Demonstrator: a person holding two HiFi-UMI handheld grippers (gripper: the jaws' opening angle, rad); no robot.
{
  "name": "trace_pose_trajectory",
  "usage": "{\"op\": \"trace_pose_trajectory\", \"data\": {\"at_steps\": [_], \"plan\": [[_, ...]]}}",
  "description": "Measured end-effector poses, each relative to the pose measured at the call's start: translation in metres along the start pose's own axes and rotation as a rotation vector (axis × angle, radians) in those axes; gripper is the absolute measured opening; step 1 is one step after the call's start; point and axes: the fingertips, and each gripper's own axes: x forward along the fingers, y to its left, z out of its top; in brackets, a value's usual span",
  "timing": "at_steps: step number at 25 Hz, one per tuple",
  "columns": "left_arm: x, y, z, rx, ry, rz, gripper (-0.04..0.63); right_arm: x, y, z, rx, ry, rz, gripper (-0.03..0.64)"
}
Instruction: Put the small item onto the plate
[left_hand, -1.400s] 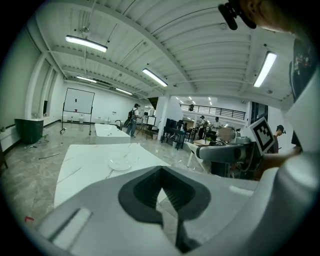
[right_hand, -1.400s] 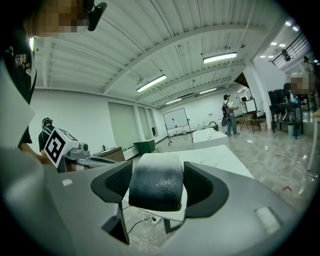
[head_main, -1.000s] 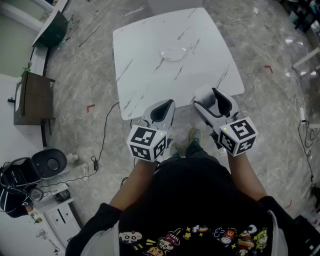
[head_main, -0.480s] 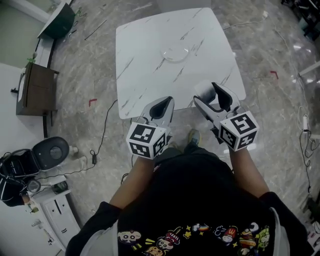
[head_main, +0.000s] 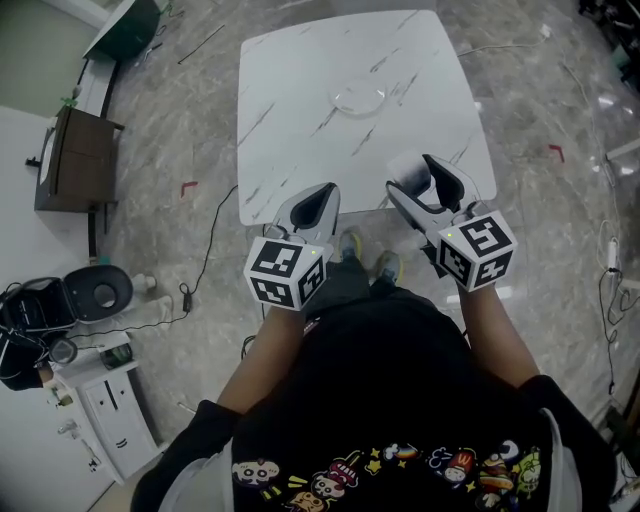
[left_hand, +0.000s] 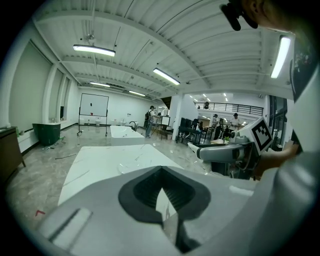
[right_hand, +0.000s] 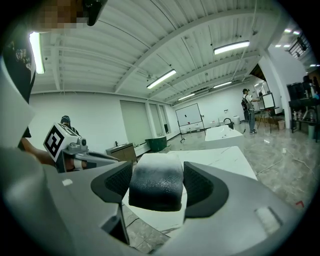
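The right gripper (right_hand: 156, 184) clamps the small item (right_hand: 155, 172), a soft-looking block, white on top and shading to dark at its lower edge, that fills the gap between the two dark pads. Seen from the head view, the item (head_main: 404, 167) sits in the gripper (head_main: 424, 186) just over the near right edge of the white marbled table (head_main: 290, 130), raised off its surface. The left gripper (left_hand: 163, 196) has its jaws pressed together with nothing between them; only a sliver of table shows through the notch behind the pads. In the head view it (head_main: 315, 206) hovers at the table's near edge, beside its partner and apart from it. The plate (head_main: 358, 98), clear and round, lies empty toward the far side of the table, well apart from both grippers. The person stands at the table's near edge, shoes (head_main: 386, 268) on the grey stone floor (head_main: 170, 230).
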Motion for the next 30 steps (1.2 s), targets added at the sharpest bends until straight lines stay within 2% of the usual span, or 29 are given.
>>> {"op": "trace_pose_trajectory", "data": {"at_steps": [17,30], "plan": [[0.014,0.022,-0.01,-0.034,0.02,-0.003,0.0,0.027,-0.011,-0.007,-0.019,0.046,-0.012,0.344],[0.058,0.042,-0.009,-0.058,0.062,-0.063,0.0,0.067,-0.029,-0.005,-0.009,0.099,-0.017,0.344]]}}
